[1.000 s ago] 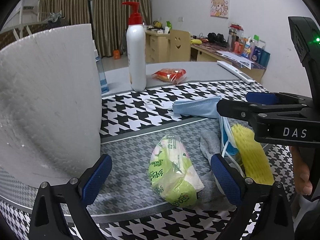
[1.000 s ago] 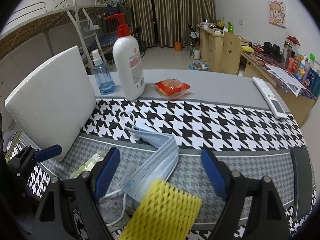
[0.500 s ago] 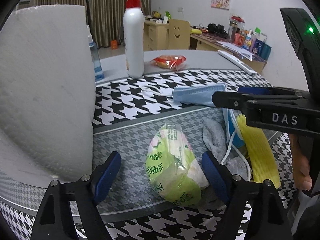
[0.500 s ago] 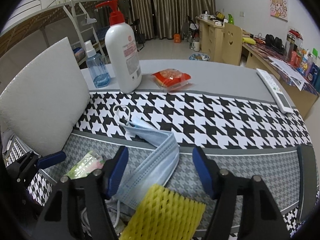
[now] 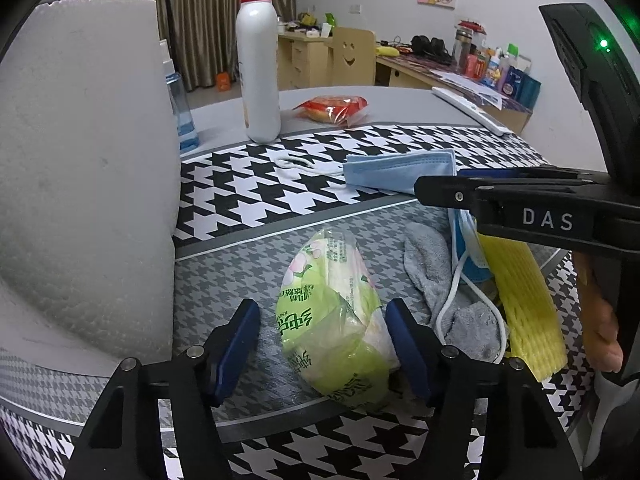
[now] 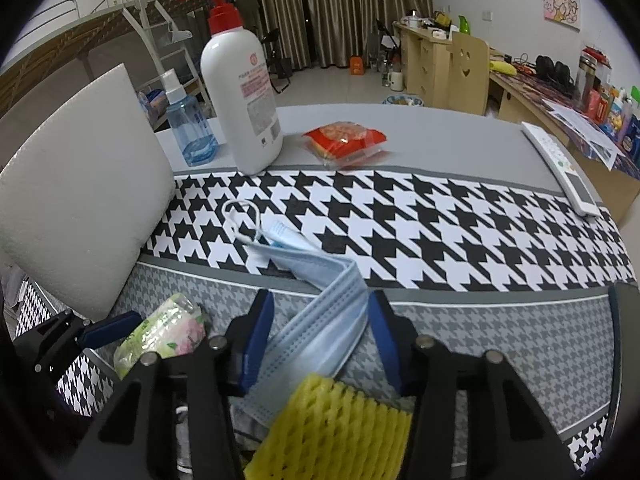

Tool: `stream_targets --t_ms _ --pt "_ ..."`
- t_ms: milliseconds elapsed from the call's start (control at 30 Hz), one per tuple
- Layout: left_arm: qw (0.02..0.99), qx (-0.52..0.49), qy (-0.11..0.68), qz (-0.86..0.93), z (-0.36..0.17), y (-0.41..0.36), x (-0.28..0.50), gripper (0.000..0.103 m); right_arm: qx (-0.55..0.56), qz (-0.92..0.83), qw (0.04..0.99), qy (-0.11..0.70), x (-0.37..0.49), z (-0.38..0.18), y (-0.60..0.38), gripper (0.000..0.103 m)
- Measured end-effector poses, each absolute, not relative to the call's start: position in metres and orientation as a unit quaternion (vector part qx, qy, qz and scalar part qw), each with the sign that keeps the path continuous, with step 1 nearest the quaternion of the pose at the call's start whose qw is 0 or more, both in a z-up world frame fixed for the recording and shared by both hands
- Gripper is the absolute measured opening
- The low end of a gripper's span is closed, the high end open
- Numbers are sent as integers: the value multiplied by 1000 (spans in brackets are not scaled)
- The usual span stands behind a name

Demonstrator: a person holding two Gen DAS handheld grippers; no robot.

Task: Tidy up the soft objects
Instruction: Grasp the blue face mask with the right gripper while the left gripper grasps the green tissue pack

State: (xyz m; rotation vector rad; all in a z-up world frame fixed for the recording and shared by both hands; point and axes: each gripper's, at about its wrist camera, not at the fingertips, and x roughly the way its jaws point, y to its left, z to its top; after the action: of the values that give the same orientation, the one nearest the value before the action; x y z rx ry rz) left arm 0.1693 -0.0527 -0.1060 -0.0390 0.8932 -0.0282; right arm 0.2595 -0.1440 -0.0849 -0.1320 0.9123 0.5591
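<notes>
Task is looking barely begun: soft items are lying in a loose heap at the near edge of the table [image 6: 460,128], nothing sorted or set apart yet.

Left gripper [image 5: 324,344] is straddling the green tissue pack [image 5: 332,320], jaws narrowed; right pad seems to be touching the wrapper, left pad showing a gap, so not gripping yet.

Right gripper [image 6: 320,340] is flanking the blue face mask [image 6: 320,316], jaws narrowed alongside its edges; cannot tell whether they are pinching it.

Just beside these: grey sock [image 5: 440,276], yellow foam net [image 5: 524,296] partly over the mask's near end. All are waiting to be handled.

White foam slab [image 6: 76,196] is standing at the left edge. Houndstooth cloth [image 6: 440,232] is covering the near part of the table. Far edge: lotion pump bottle [image 6: 240,92], blue spray bottle [image 6: 188,128], red snack packet [image 6: 344,140]; remote control [image 6: 560,172] at right edge.

Room behind: curtains, wooden desk, cluttered.
</notes>
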Motion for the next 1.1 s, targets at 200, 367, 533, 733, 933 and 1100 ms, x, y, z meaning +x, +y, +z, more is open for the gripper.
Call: stream_targets --t_ms 200,367,533,733,933,1100 --pt "903 -23 429 -10 -105 -50 171 54 -62 262 856 440 261 -87 -145 39" --pt "903 -24 428 -12 -105 -48 171 47 -61 256 858 442 262 -88 -146 27" --pt "904 -28 427 -16 -105 -48 171 39 -54 253 859 441 262 -86 -149 19" --pt "904 -29 426 -16 -104 -47 170 34 -48 257 867 425 255 -74 -153 18" --pt "908 -31 418 -22 -100 -47 165 34 -41 255 870 420 246 -67 -155 17" --pt "916 -29 399 -26 -89 -48 155 34 -33 256 875 409 240 -58 -159 17"
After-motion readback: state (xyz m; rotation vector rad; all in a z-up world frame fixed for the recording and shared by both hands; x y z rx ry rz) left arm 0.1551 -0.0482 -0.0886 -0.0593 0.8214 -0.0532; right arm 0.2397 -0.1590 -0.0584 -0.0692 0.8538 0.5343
